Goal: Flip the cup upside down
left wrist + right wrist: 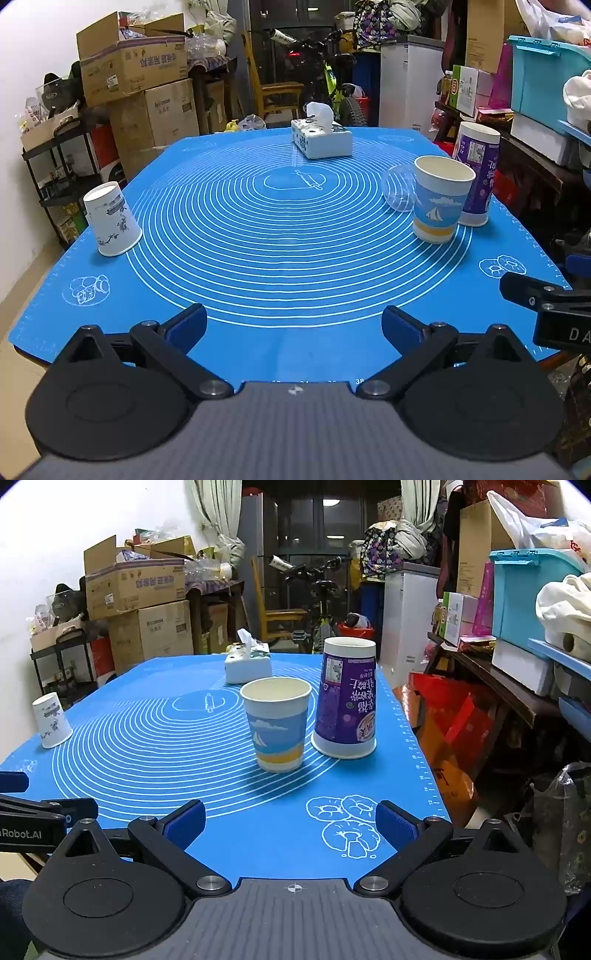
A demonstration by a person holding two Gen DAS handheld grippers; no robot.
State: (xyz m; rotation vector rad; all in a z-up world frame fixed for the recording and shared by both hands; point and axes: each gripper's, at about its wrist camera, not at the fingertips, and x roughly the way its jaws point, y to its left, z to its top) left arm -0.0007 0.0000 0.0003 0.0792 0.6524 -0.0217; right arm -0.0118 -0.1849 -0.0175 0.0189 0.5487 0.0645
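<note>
The sailboat cup (277, 723) stands the right way up on the blue mat (147, 738) on the table, mouth open to the top. A tall purple cup (347, 698) sits upside down just beside it. A white cup (110, 219) sits upside down far off on the left side. The left gripper (293, 326) and the right gripper (290, 825) both hang above the near edge with fingers wide apart, holding nothing.

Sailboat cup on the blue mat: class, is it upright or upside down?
Upright. The sailboat cup stands on its narrow base with its open mouth facing up, and the printed boat reads right way up.
</note>
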